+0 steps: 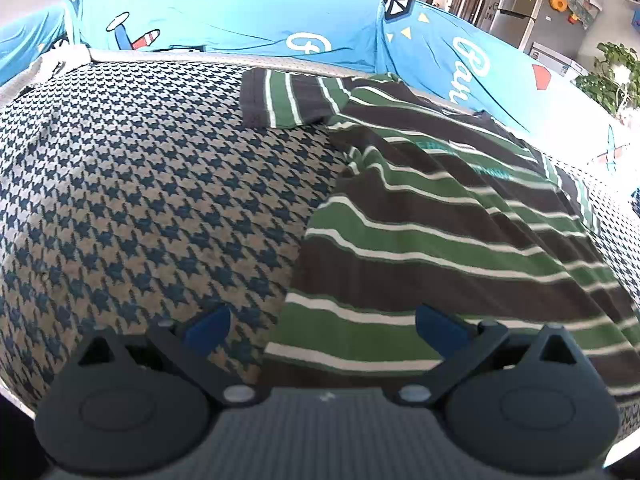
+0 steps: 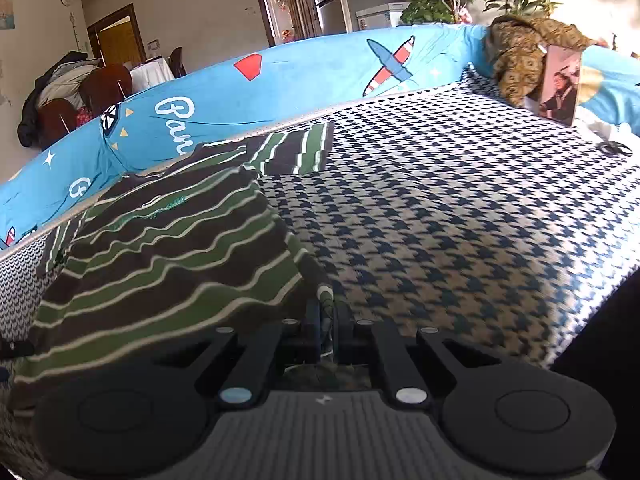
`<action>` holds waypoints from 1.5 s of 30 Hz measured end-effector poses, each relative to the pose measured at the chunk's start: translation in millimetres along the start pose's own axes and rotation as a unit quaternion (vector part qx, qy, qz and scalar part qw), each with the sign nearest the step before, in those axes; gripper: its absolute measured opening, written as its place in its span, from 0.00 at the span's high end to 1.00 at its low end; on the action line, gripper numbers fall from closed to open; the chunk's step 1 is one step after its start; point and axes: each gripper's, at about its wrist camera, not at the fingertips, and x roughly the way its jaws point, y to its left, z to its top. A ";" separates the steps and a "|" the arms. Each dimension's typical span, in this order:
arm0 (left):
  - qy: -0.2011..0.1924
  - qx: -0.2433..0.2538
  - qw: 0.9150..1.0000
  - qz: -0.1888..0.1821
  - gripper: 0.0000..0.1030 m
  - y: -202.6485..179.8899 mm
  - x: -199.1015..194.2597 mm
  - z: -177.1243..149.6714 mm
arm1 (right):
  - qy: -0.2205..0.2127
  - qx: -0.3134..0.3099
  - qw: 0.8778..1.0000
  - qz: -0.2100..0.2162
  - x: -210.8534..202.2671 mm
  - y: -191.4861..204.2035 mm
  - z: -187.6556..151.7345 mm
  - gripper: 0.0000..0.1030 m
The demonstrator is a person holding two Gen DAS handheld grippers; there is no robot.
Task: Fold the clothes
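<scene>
While the left wrist view looks down over its own claw [image 1: 322,326], the two blue-padded fingers [image 1: 208,326] stand wide apart with nothing between them, poised above the near left hem of the green, brown and white striped knit shirt [image 1: 460,232]. That shirt lies spread on the houndstooth-patterned cover in dark blue and tan [image 1: 140,200] of what looks like a sofa seat, with one short sleeve [image 1: 288,98] laid out flat toward the bright blue cartoon-print backrest cover [image 1: 240,20]. Hovering spread over the hem suggests, as I judge it, that this claw is lining up for a pinch on its own corner, so that both corners can be carried together.

From the right wrist view, the right claw [image 2: 328,320] is closed tight on a bunched edge of the same striped shirt, the cloth gathered into a narrow ridge between the black fingers [image 2: 312,316]. Because of that pinch the fabric rises in a tented slope toward the left of the picture instead of lying flat; holding the edge up this way would let it be folded across the body of the shirt. Further along the seat, well apart, a brown patterned garment [image 2: 520,60] is heaped against the backrest beside a propped picture card [image 2: 560,84], out of the working area.
</scene>
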 end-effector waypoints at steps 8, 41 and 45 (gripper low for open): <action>-0.010 -0.011 1.000 -0.001 0.00 7.2 -7.0 2.3 | -0.003 0.050 0.998 -0.044 -0.4 -15.1 2.2 0.92; -0.044 -0.047 0.997 0.040 0.00 48.6 -40.8 28.7 | 0.083 -0.218 0.919 0.318 8.8 173.3 -39.4 0.89; -0.059 -0.055 0.996 0.041 0.00 54.1 -49.1 32.6 | 0.082 -0.277 0.896 0.338 7.2 208.5 -53.2 0.79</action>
